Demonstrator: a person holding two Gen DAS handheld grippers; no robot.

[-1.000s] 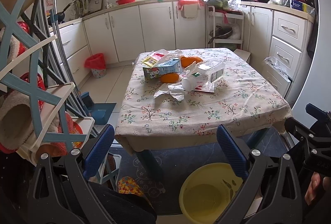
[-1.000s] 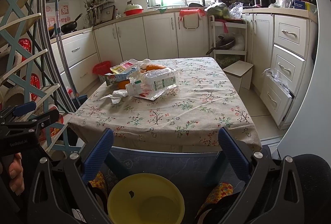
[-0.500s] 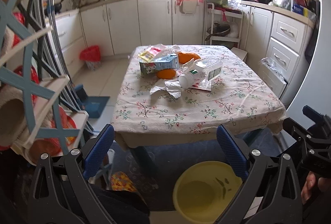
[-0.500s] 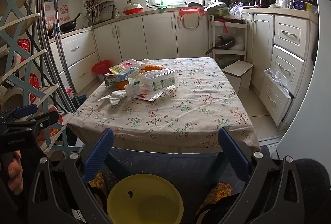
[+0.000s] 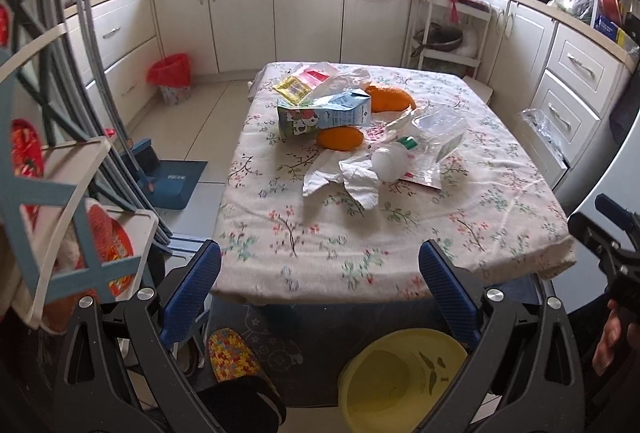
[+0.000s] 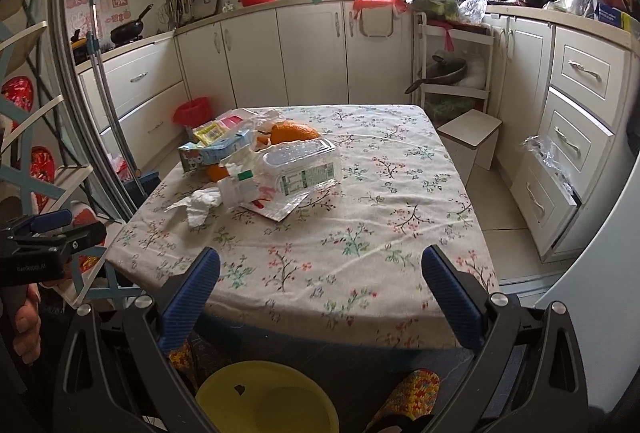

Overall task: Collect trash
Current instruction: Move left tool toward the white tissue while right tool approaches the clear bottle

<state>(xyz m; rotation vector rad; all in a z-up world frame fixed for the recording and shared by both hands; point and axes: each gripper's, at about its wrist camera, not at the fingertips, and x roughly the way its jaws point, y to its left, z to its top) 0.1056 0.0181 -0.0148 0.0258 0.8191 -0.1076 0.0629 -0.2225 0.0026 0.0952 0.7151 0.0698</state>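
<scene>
A heap of trash lies on the floral-clothed table (image 5: 360,233): a blue milk carton (image 5: 324,117), orange peels (image 5: 340,139), a crumpled white tissue (image 5: 348,181), a small white bottle (image 5: 390,161) and a clear plastic box (image 5: 440,133). The right wrist view shows the same carton (image 6: 212,151), tissue (image 6: 200,203) and clear box (image 6: 298,169). My left gripper (image 5: 320,289) is open, short of the table's near edge, with nothing between its fingers. My right gripper (image 6: 320,293) is open too, over the near edge. A yellow basin (image 5: 400,381) sits on the floor below.
A red-lined waste bin (image 5: 170,77) stands by the far cabinets. A blue and white rack (image 5: 60,213) crowds the left, with a broom and dustpan (image 5: 168,177) beside it. A small white stool (image 6: 472,141) and open drawers (image 6: 560,173) are on the right. Patterned slippers (image 5: 232,357) lie under the table.
Both grippers have moved closer to the table; the left view has tilted downward. Both have stayed open and nothing has been picked up.
</scene>
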